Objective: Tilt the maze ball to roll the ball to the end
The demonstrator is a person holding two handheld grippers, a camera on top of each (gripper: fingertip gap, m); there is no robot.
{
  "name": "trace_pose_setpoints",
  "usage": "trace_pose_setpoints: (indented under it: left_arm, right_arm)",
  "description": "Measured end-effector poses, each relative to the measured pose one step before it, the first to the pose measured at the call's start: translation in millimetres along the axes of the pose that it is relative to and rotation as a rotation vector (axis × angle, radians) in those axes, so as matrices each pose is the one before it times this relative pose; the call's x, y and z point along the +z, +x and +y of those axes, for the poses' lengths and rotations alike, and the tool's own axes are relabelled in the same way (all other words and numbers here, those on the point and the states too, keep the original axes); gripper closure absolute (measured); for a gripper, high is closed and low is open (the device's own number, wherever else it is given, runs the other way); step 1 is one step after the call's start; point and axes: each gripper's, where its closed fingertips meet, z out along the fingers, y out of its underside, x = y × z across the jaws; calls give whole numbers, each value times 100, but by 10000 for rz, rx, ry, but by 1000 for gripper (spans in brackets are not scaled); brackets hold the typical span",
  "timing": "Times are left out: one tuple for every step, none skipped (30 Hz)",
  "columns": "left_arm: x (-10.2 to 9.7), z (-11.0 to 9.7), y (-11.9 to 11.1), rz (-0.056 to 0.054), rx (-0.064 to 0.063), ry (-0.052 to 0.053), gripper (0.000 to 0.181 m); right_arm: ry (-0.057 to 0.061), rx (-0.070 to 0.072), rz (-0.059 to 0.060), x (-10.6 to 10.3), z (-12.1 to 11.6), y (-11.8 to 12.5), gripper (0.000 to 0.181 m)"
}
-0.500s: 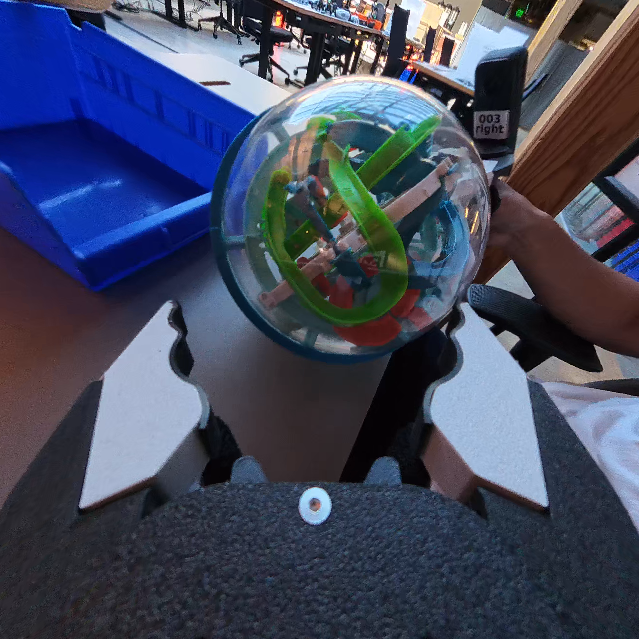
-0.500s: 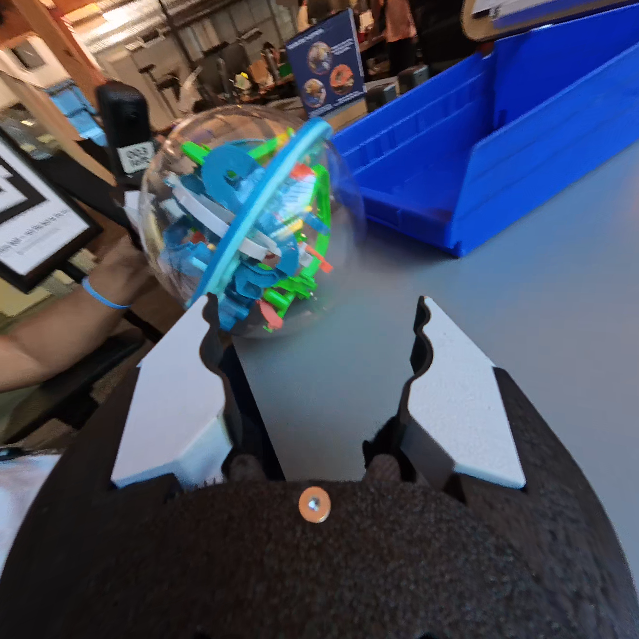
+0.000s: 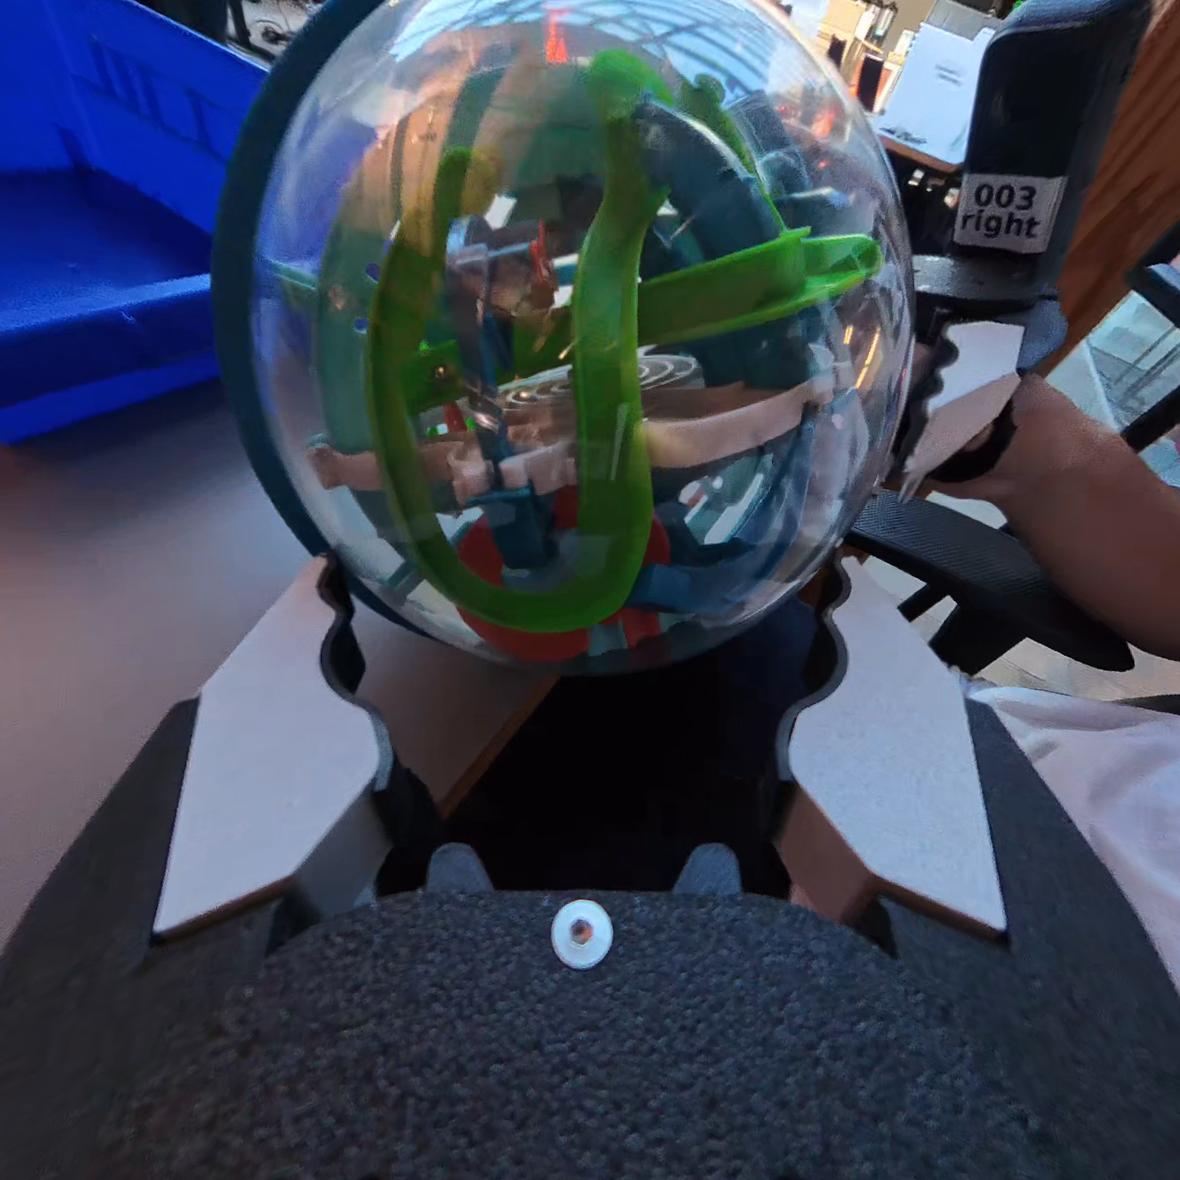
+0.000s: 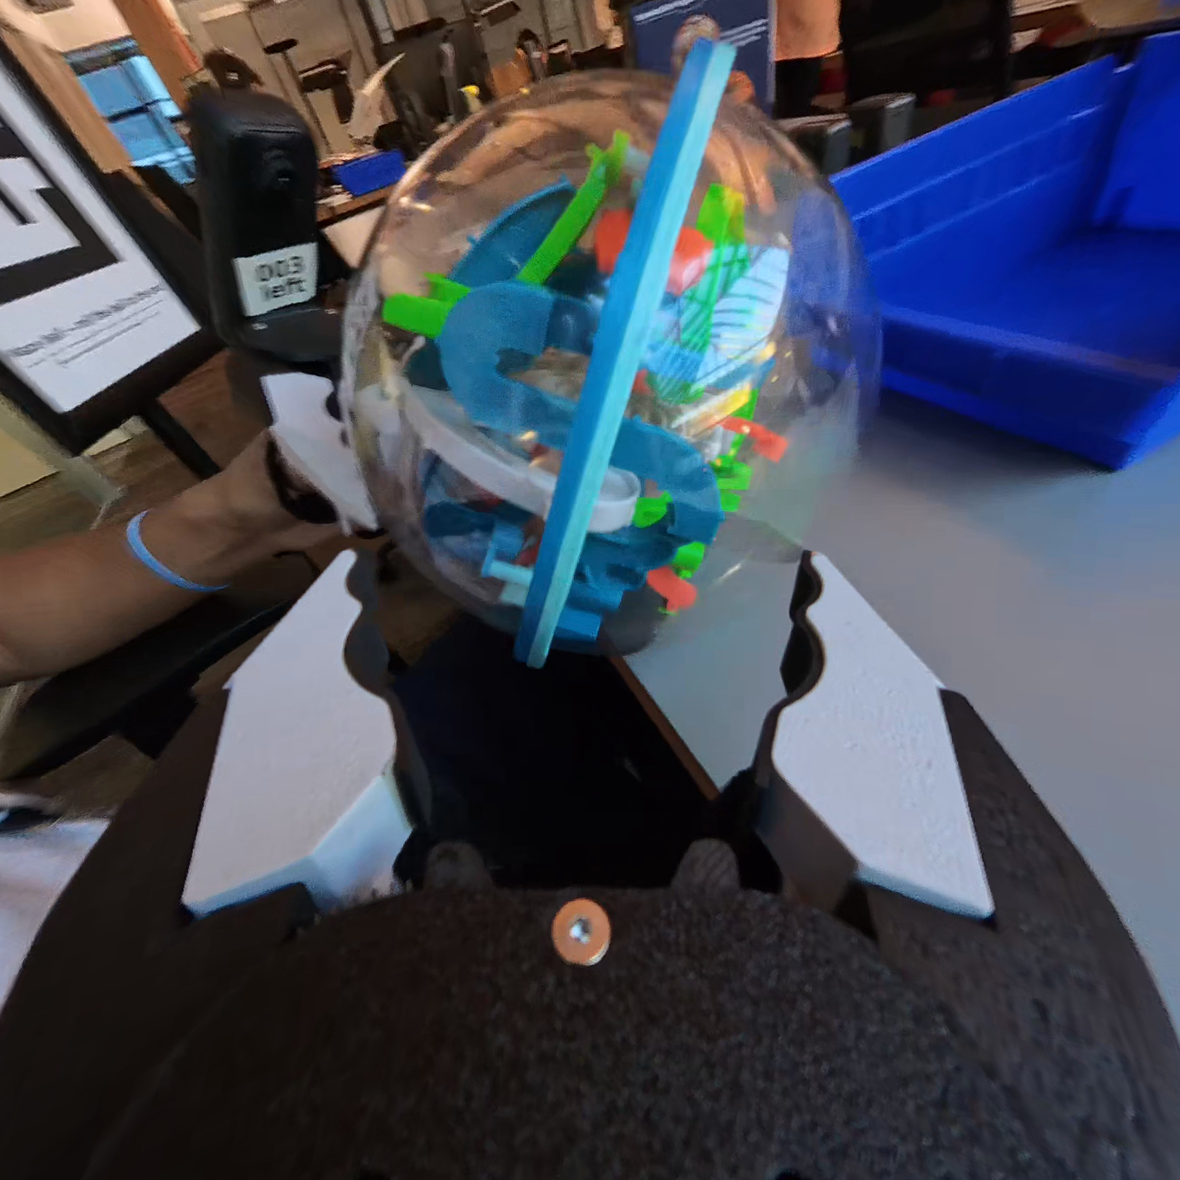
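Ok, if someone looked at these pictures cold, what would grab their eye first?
The clear maze ball fills the middle of both views, packed with green, blue and red tracks and split by a blue ring. Each gripper's pale fingers stand spread just below it. Behind it on the table sits a bright blue bin.

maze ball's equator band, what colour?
Blue band around the clear maze ball; clearest in the right wrist view.

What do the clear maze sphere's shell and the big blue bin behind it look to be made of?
Clear maze sphere's shell: likely hard glossy transparent plastic, since it mirrors the room and shows the tracks inside. Big blue bin: seemingly opaque moulded plastic with ribbed walls and a dull sheen.
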Motion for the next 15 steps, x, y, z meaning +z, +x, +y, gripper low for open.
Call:
trace_pose_setpoints:
  left_arm:
    - [283,-98,-127,-145,133,20,42]
    - [257,15,-183,-157,128,-44,42]
    - [213,27,-174,-152,59,-62,42]
    - [255,-60,-119,-147,3,-46,40]
    - [284,-79,-99,-127,-5,-71,35]
    - [250,-229,-140,-121,-48,-39,29]
    - [157,-510,-249,-145,-6,76,24]
    - [-1,-780,-389,-199,126,175,23]
    - [-93,-1035,-371,-199,272,242,25]
    - [-60,-1148,-303,-213,409,234,25]
    - [15,-1117,-419,-247,368,161,23]
    - [34,-1079,-524,-189,124,131,23]
    - [72,-1093,-584,-127,-25,165,23]
    - [150,-1151,-625,-87,30,231,23]
    - [326,-1094,-716,-56,100,160,23]
  right_arm:
    - [46,28,538,381,-77,644,56]
    - [57,-152,180,251,-100,342,54]
    - [60,-113,-8,142,-109,212,54]
    - [25,145,-16,165,-120,167,54]
    - [6,227,25,191,-151,127,54]
    - [-92,20,48,255,-35,110,54]
    - [-226,-236,83,315,162,145,55]
    - [-310,-380,97,382,275,178,55]
    - [-346,-300,78,432,244,145,55]
    - [-41,-48,-24,393,-240,163,55]
    - [202,91,-142,298,-712,246,56]
    - [249,152,-205,281,-900,290,56]
    - [207,208,-194,248,-1030,273,55]
    - [184,43,-101,215,-1174,376,55]
    - [170,-255,33,211,-1313,612,55]
